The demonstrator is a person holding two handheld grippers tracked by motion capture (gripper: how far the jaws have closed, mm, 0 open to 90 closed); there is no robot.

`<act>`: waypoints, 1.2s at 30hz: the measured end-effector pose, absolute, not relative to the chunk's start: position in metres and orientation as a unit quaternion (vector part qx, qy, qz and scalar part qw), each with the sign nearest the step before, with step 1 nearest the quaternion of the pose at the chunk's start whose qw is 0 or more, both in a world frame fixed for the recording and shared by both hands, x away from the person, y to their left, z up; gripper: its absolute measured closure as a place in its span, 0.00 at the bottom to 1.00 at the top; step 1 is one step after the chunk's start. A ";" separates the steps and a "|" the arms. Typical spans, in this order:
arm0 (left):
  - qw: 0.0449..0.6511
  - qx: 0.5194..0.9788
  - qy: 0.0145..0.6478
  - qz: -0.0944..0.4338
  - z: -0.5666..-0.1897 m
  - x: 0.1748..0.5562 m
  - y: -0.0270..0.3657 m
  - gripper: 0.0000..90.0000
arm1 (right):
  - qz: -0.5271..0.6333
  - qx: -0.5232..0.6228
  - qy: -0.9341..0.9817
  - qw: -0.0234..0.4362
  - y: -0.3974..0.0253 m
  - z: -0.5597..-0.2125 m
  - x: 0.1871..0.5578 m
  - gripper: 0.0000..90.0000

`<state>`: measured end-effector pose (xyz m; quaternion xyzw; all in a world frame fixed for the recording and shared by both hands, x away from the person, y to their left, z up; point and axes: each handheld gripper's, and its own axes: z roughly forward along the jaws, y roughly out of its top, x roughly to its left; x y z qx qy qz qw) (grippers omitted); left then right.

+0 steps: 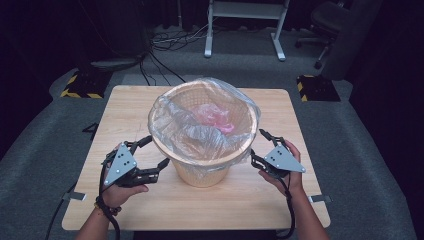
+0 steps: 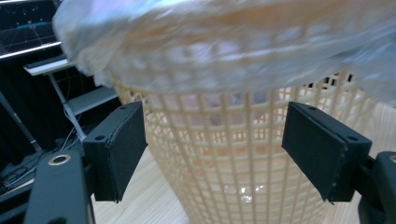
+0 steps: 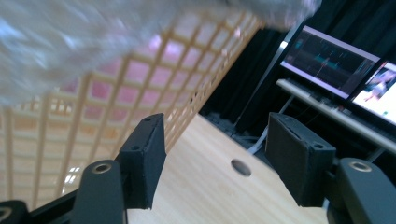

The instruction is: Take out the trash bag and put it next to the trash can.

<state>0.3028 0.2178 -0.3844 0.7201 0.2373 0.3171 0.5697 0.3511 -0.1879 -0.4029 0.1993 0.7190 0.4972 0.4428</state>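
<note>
A cream lattice wastebasket stands upright near the middle of the wooden table, slightly toward the person's edge. It is lined with a clear plastic bag whose rim is folded outward over the basket's lip and hangs part way down the outer wall. A pink crumpled item lies inside the liner, toward the far side; its nature cannot be determined. In the left gripper view the basket's wall fills the space ahead of the jaws, with the bag's overhang above them; pink shows faintly through the lattice. In the right gripper view the lattice stands to the left of the jaws, the bag's edge above, and bare table ahead. The left tool is held by the left hand just beside the basket's left side, jaws spread wide, nothing between them; the pads appear close to the wall, and contact cannot be confirmed. The right tool is held by the right hand just beside the basket's right side, jaws likewise wide apart and gripping nothing. A cable trails from the right tool along the forearm. Beyond the table lie grey carpet, a white desk frame and an office chair; two monitors show in the right gripper view.
</note>
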 end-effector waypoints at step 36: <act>0.575 0.693 0.245 0.360 -0.376 0.283 0.199 0.52 | 0.479 0.130 0.665 0.559 -0.188 -0.377 0.319 0.76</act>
